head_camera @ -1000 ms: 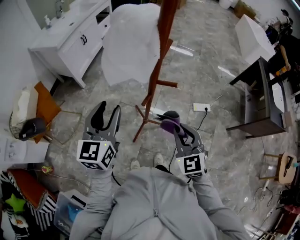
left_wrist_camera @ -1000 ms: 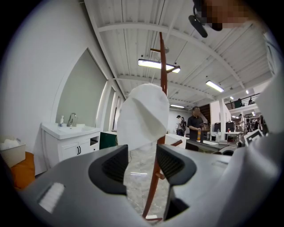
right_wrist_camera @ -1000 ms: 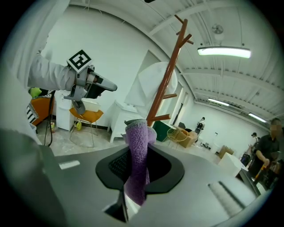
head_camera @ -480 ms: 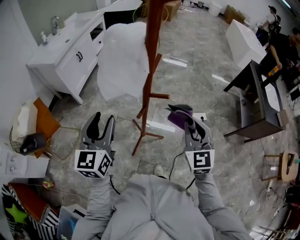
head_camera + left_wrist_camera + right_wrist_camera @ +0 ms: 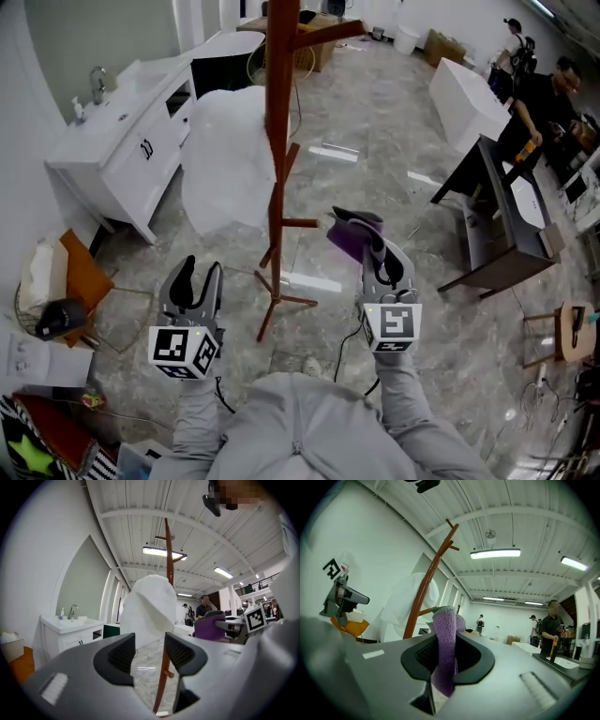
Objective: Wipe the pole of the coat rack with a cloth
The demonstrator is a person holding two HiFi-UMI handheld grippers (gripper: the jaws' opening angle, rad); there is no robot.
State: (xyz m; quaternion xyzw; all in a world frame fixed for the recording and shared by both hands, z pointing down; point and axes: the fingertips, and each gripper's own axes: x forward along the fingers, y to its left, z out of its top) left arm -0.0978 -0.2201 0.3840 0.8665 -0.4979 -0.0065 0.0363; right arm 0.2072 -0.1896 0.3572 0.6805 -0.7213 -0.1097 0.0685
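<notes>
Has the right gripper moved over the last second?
Yes. Against the coat rack, the right gripper with its purple cloth has drawn off to the right: the cloth overlapped the rack's foot a second ago, now a gap separates them.

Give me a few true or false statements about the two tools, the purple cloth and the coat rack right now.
The right tool is shut on a purple fuzzy cloth. True.
The left tool holds a white towel. False: its jaws stand apart with nothing gripped.
The cloth presses against the reddish-brown wooden coat rack pole. False: the head view shows a gap between them.
A white sink cabinet stands on the left tool's side of the pole. True.
</notes>
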